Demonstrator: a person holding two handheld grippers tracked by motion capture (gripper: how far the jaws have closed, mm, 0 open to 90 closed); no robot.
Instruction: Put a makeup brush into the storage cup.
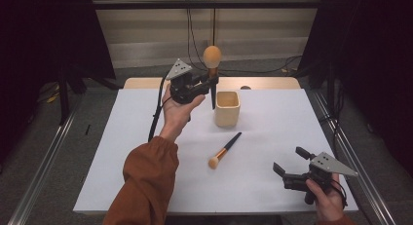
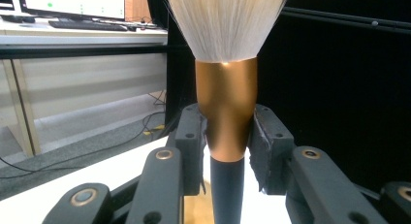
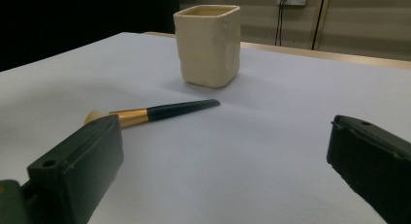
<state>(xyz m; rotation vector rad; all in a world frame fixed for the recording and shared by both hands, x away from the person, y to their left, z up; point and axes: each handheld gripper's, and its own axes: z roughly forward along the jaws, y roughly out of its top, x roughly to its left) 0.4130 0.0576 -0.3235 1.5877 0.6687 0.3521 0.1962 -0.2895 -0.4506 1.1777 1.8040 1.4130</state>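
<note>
Jaws of the left gripper [image 1: 210, 82] pinch one large makeup brush [image 1: 212, 69] by its copper ferrule, bristles up and dark handle pointing down; in the left gripper view both pads press the ferrule [image 2: 226, 112] from either side. This brush is held upright in the air just beside one cream square cup [image 1: 227, 108], which stands on the white table [image 1: 122, 152]. A second, smaller brush [image 1: 224, 150] lies flat on the table in front of the cup, apart from it. Jaws of the right gripper [image 1: 288, 160] stand spread with nothing between them, low over the table's near right corner. Count: two brushes, one cup, two grippers.
</note>
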